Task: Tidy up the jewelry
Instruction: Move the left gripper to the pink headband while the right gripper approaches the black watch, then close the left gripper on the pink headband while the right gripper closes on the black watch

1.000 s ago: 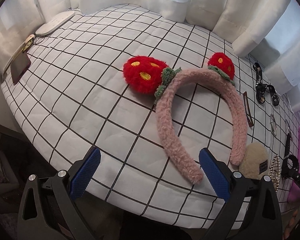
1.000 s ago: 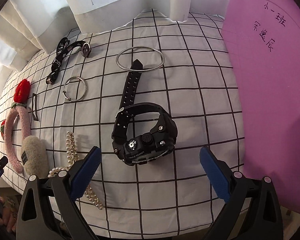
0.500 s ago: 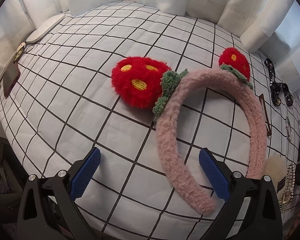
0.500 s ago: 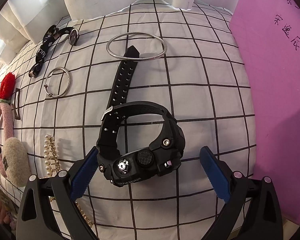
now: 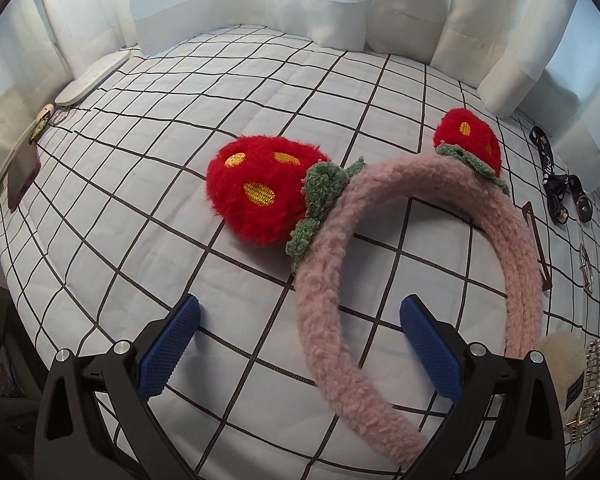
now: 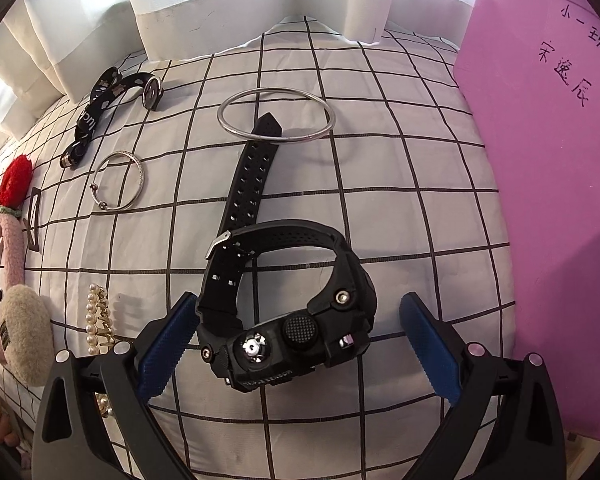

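Left hand-held gripper [image 5: 298, 350] spread wide w/ nothing held, straddling one arm of pink fuzzy headband [image 5: 324, 320] w/ red strawberry poms on grid-print tabletop [image 5: 140, 184]; right hand-held gripper [image 6: 298, 350] likewise wide open, black watch [image 6: 284, 320] lying btwn blue pads, left pad touching strap.

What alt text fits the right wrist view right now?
The open right gripper straddles the case of a black watch lying on a grid-patterned cloth. Its strap tip rests across a large silver ring, with a pink sheet at right.
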Action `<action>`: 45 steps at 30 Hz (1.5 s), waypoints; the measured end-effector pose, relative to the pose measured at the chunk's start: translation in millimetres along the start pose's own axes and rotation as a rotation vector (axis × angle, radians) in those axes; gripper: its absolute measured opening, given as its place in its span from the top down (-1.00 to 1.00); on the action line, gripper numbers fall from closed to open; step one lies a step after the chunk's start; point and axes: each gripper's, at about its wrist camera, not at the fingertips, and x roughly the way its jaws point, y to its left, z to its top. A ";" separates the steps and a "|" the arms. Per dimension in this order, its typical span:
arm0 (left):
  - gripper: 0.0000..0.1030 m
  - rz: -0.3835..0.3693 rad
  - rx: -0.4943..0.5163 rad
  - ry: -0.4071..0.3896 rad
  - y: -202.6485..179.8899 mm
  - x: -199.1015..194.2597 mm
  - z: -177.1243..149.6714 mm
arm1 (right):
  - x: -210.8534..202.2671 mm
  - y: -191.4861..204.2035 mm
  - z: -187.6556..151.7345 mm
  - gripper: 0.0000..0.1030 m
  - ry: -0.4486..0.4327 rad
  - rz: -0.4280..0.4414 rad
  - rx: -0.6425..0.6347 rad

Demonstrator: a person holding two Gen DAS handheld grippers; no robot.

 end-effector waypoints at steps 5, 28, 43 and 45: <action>-0.89 0.012 -0.015 -0.011 -1.6 -1.2 -1.0 | -0.3 4.4 -4.3 -0.83 -0.035 0.009 -0.023; 0.85 -0.080 0.087 0.014 -13.2 -14.3 10.6 | -24.6 -3.4 -5.5 -0.33 -0.038 0.088 -0.009; 0.84 -0.128 0.068 -0.014 -13.7 -48.0 24.6 | -57.4 -13.8 -23.1 -0.33 0.100 0.240 0.027; 0.84 -0.138 0.069 -0.027 -15.5 -55.3 27.6 | -66.7 -15.4 -24.5 -0.33 0.097 0.266 0.035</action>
